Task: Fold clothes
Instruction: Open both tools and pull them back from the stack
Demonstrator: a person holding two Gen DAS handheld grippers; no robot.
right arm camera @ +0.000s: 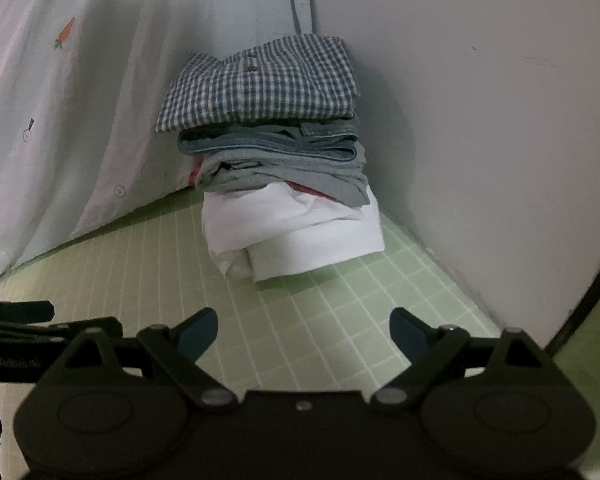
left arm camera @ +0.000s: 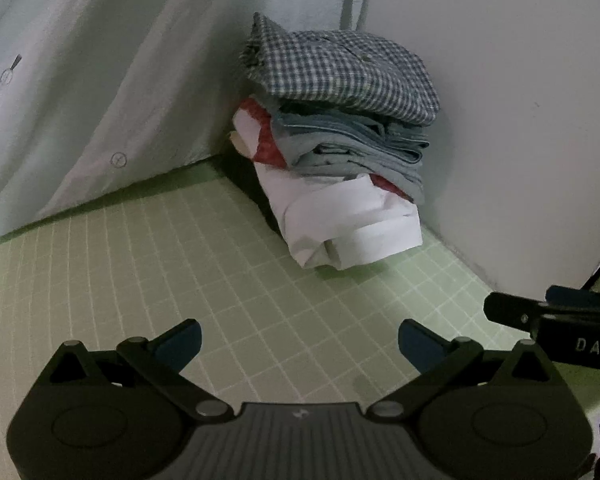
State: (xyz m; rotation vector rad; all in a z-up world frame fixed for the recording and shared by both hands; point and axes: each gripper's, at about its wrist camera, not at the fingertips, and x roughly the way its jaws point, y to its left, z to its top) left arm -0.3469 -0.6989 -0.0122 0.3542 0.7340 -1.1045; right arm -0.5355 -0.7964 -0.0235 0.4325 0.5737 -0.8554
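A stack of folded clothes stands in the far corner of the green grid mat (left arm camera: 220, 280) (right arm camera: 300, 312). On top lies a blue-and-white checked shirt (left arm camera: 340, 68) (right arm camera: 268, 84), under it folded blue denim (left arm camera: 352, 148) (right arm camera: 276, 160), and at the bottom a white garment with red patches (left arm camera: 352, 224) (right arm camera: 296, 236). My left gripper (left arm camera: 300, 340) is open and empty, well short of the stack. My right gripper (right arm camera: 304, 332) is also open and empty, facing the stack. Each gripper shows at the edge of the other's view (left arm camera: 560, 320) (right arm camera: 20, 332).
A white curtain printed with small carrots (right arm camera: 60, 100) (left arm camera: 60, 80) hangs along the left of the mat. A plain pale wall (left arm camera: 500, 120) (right arm camera: 480, 120) closes the right side, meeting the curtain behind the stack.
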